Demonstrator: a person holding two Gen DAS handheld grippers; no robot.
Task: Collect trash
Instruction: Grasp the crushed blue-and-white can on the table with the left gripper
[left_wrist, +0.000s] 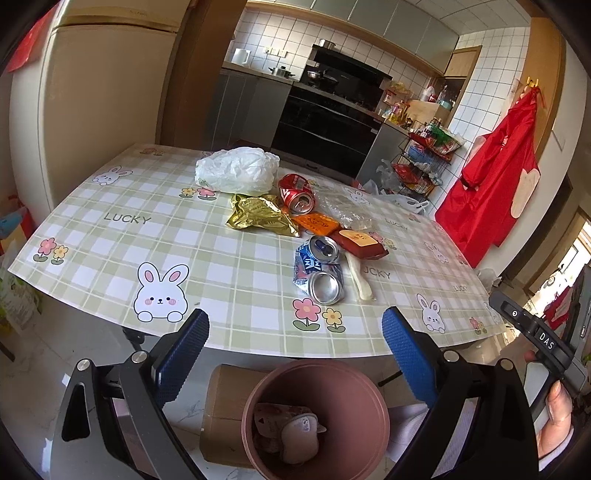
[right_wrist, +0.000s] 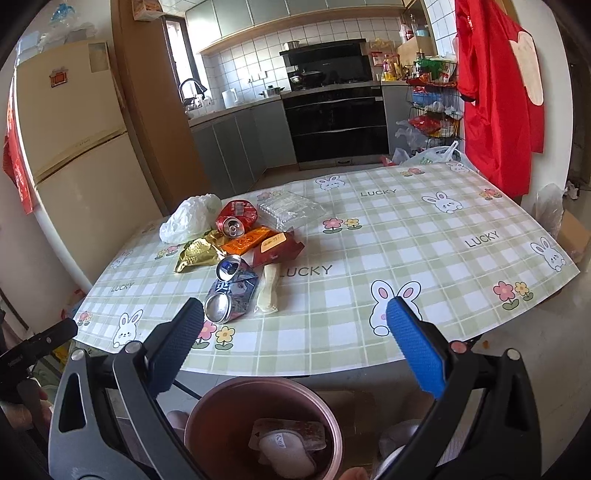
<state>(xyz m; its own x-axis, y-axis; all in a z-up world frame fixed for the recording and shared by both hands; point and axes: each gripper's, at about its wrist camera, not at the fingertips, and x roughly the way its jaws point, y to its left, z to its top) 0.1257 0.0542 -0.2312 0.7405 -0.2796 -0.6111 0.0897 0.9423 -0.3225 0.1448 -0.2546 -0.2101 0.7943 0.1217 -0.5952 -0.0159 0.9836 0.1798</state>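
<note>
Both tongs are wide open and hold nothing. The left tongs (left_wrist: 295, 354) and the right tongs (right_wrist: 295, 339) hang over a brown bin (left_wrist: 369, 391) by the near edge of the table (left_wrist: 110, 236). The bin has some wrappers in it. On the table lies a pile of trash: a blue can (left_wrist: 320, 269), a red can (left_wrist: 296, 192), a gold wrapper (left_wrist: 258, 214) and a white bag (left_wrist: 236, 170).
</note>
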